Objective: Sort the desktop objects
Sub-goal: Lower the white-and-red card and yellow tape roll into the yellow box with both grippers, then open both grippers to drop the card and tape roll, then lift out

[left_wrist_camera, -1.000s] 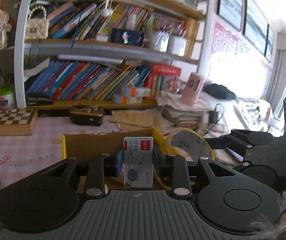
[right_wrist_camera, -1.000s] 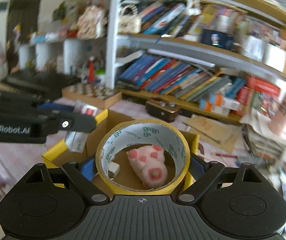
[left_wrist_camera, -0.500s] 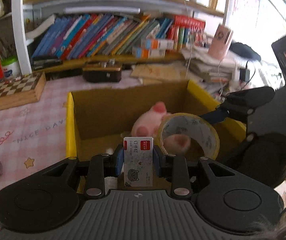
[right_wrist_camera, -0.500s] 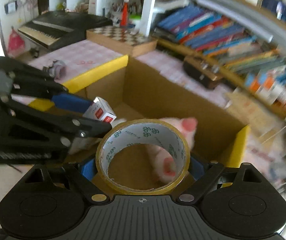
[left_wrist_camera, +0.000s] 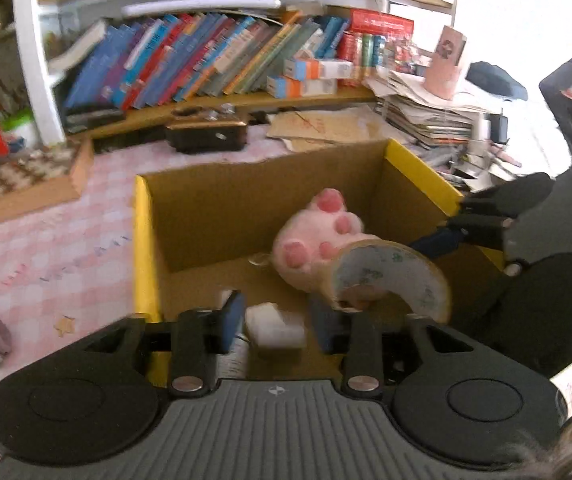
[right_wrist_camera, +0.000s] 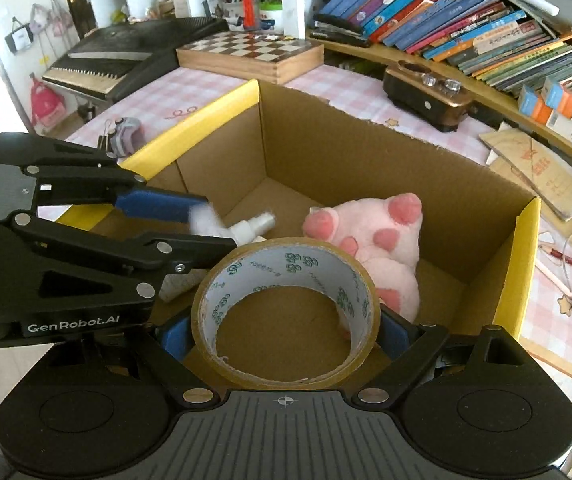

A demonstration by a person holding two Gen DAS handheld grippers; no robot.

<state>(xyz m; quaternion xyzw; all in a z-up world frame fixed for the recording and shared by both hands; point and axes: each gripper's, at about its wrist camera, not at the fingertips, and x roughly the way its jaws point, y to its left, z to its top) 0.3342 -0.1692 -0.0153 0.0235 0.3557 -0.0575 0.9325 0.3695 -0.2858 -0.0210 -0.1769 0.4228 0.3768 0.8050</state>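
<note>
Small white box, blurred, between opening left hand-held gripper jaws.

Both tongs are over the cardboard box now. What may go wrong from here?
1. The left tongs have just been opening; the small white box, loose between the pads, may fall onto the spray bottle.
2. The tape roll in the right tongs may drop on the pink plush paw and roll.
</note>
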